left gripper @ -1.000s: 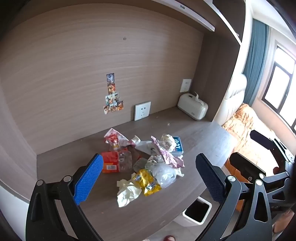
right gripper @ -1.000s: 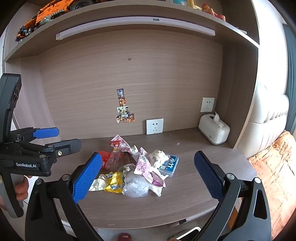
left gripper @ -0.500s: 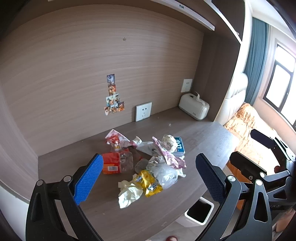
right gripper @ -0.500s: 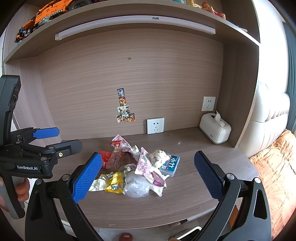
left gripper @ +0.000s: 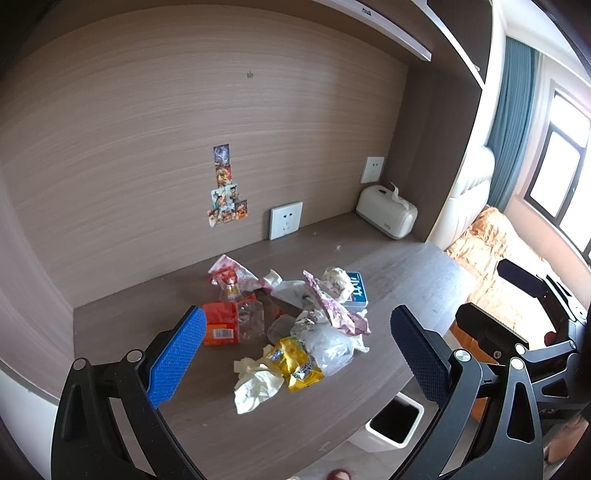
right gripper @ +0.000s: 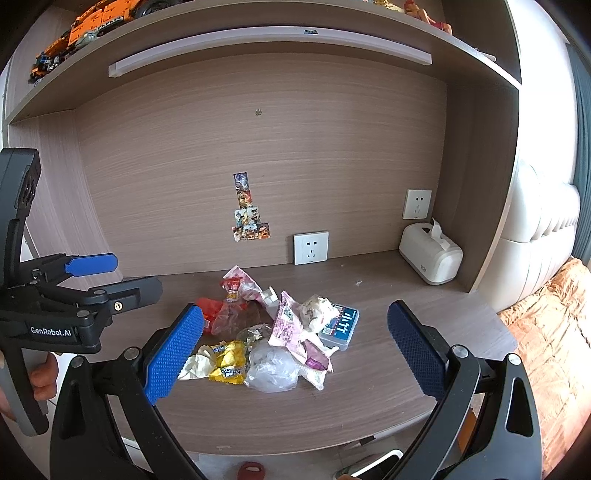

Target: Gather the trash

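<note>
A pile of trash lies mid-desk: a yellow wrapper (left gripper: 294, 360), crumpled white tissue (left gripper: 255, 380), a clear plastic bag (left gripper: 328, 345), a pink wrapper (left gripper: 332, 314), an orange packet (left gripper: 219, 323) and a blue-white box (left gripper: 355, 290). The yellow wrapper (right gripper: 229, 360), pink wrapper (right gripper: 291, 325) and box (right gripper: 340, 325) also show in the right wrist view. My left gripper (left gripper: 295, 354) is open and empty, above the desk's near side. My right gripper (right gripper: 295, 350) is open and empty, short of the pile. The left gripper shows at the left of the right wrist view (right gripper: 110, 277).
A white bin (left gripper: 397, 424) stands on the floor below the desk's front edge. A white tissue box (right gripper: 430, 254) sits at the back right by the side panel. Wall sockets (right gripper: 311, 247) and stickers are on the back wall. A shelf (right gripper: 258, 22) runs overhead.
Both views have shifted slightly; the pile sits a little lower and farther in the left wrist view. Both grippers stay open and nothing on the desk moved.
</note>
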Motion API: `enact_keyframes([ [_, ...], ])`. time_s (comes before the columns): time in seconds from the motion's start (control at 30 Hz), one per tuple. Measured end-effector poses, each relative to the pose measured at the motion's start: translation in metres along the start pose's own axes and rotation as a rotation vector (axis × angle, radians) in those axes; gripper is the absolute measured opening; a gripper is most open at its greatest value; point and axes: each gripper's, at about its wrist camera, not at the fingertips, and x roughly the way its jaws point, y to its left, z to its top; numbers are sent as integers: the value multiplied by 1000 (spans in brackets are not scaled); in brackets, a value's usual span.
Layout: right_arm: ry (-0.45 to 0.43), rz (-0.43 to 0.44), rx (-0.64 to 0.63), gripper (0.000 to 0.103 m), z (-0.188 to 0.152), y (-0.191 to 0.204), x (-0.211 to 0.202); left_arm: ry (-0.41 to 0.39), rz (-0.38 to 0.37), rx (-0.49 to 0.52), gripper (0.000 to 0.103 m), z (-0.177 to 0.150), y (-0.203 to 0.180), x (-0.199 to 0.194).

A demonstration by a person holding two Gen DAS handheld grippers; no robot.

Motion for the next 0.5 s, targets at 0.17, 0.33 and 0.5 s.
enact_keyframes([
  [0.17, -1, 1, 0, 100, -1, 0, -1, 0, 2, 3, 98, 0, 0, 0],
  [0.33, 0, -2, 3, 100, 0, 0, -1, 10, -8, -8, 98, 0, 0, 0],
  [0.5, 7, 0, 3, 100, -1, 0, 2, 29, -15, -25, 98, 0, 1, 2],
])
